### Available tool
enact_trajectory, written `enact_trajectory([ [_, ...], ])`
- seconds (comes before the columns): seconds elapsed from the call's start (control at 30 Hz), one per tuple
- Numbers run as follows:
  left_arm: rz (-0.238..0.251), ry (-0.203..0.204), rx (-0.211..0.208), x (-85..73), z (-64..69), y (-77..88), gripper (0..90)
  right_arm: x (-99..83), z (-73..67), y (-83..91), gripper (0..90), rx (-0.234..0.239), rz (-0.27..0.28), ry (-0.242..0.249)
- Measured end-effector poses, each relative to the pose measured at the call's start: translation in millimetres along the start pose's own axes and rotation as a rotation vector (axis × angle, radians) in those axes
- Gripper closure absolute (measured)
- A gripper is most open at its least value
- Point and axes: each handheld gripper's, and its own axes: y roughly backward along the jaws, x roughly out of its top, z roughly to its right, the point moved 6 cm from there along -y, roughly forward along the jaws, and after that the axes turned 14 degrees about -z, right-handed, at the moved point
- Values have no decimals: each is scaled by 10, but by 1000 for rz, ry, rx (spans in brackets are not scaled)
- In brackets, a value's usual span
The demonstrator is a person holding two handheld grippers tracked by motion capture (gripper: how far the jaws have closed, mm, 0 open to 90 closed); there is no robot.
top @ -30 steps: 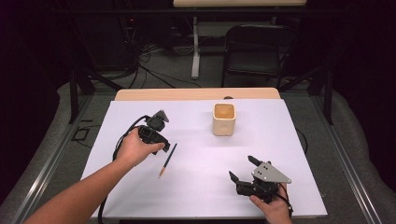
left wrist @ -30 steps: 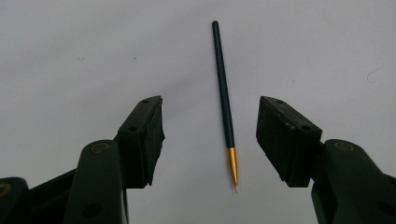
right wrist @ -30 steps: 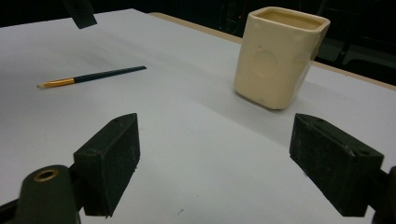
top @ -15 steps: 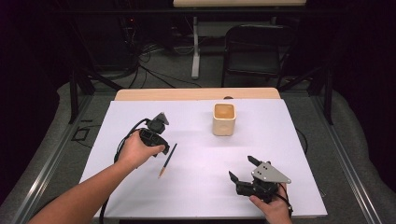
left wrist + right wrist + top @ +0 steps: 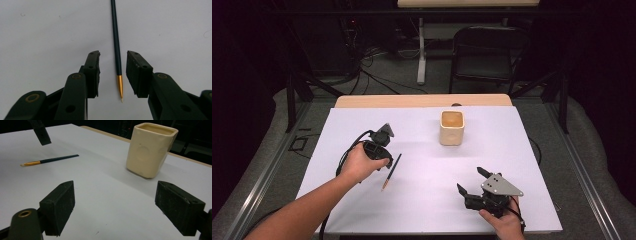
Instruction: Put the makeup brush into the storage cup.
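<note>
A thin dark green brush (image 5: pixel 391 171) with a gold ferrule and a pale tip lies on the white table (image 5: pixel 422 200), left of centre. My left gripper (image 5: pixel 384 159) points down over it. In the left gripper view the brush (image 5: pixel 116 37) runs between the two jaws (image 5: pixel 113 53) with a gap on each side. These jaws have just been closing, and the pads are not touching the brush. My right gripper (image 5: pixel 469 180) rests near the front right edge, jaws wide apart (image 5: pixel 116 192) with nothing between them. It faces a cream cup (image 5: pixel 150 150).
The cream square cup (image 5: pixel 452 128) stands upright at the back centre of the table. The right gripper view has the brush (image 5: pixel 50 160) at upper left under a jaw of the left gripper (image 5: pixel 41 132). A dark chair (image 5: pixel 487 60) stands beyond the table's far edge.
The left hand has edged slightly toward the brush. The right gripper, the cup and the brush have kept still.
</note>
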Motion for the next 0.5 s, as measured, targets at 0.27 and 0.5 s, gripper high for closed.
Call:
enact_trajectory([
  [0.27, -15, -10, 7, -16, 6, -57, 678, -1, 2, -2, 159, 0, -2, 2],
  [0.5, -28, -15, 11, -19, 26, -117, 692, -2, -1, -3, 159, 0, -2, 1],
])
